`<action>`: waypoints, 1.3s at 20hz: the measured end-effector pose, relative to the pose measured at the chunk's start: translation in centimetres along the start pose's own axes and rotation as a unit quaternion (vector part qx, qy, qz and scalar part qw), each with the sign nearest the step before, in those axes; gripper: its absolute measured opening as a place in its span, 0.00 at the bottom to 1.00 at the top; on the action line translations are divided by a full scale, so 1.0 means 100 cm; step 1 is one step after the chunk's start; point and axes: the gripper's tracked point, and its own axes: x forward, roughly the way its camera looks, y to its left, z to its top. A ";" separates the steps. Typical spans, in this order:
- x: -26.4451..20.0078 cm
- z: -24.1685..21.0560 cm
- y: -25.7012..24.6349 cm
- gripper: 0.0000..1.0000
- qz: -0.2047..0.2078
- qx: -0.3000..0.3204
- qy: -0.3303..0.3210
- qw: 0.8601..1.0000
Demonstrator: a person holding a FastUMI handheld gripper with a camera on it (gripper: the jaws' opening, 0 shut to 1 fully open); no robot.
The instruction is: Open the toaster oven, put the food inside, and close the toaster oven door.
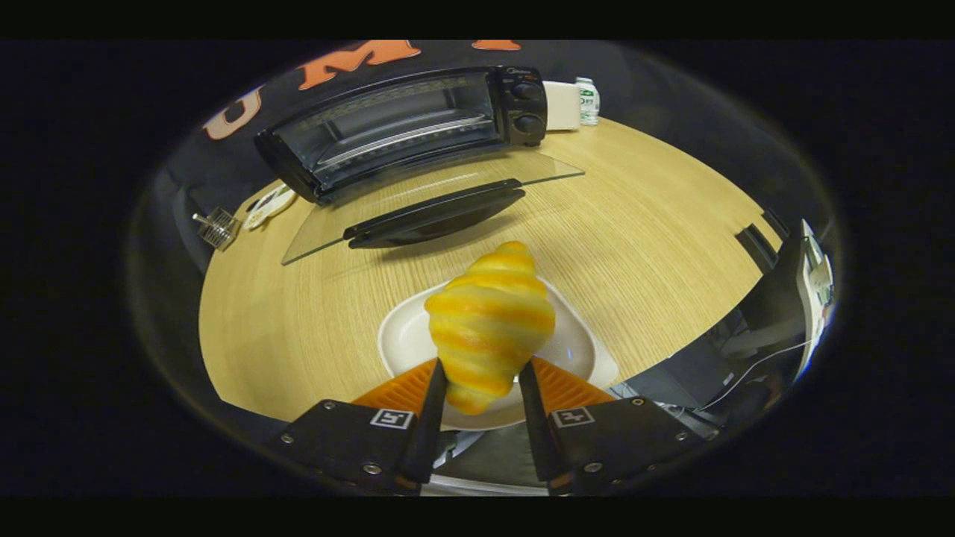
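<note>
A yellow-orange croissant [489, 324] sticks up between my two fingers, and my gripper [483, 373] is shut on its lower end. It hangs just above a white plate [582, 343] on the wooden table. Beyond the plate stands the black toaster oven [395, 127] with its glass door [440, 201] folded down flat toward me, handle at the front edge. The oven's cavity with its wire rack is in plain sight. Two knobs [528, 108] sit on the oven's right side.
A white box [561, 104] and a small green-and-white carton [588, 100] stand right of the oven. Left of it lie a white dish [268, 206] and a small metal rack [218, 227]. The table's edge curves round on both sides; dark equipment sits off the right edge.
</note>
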 end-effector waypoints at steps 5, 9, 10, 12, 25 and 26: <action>-0.032 0.022 0.003 0.48 0.036 0.019 -0.022 0.999; -0.065 0.057 0.007 0.49 0.064 0.025 -0.058 0.996; -0.073 0.066 0.008 0.49 0.070 0.026 -0.069 0.995; -0.086 0.087 0.014 0.49 0.084 0.023 -0.089 0.992; -0.056 0.187 0.069 0.48 0.123 -0.025 -0.130 0.984; -0.046 0.194 0.075 0.48 0.132 -0.017 -0.128 0.983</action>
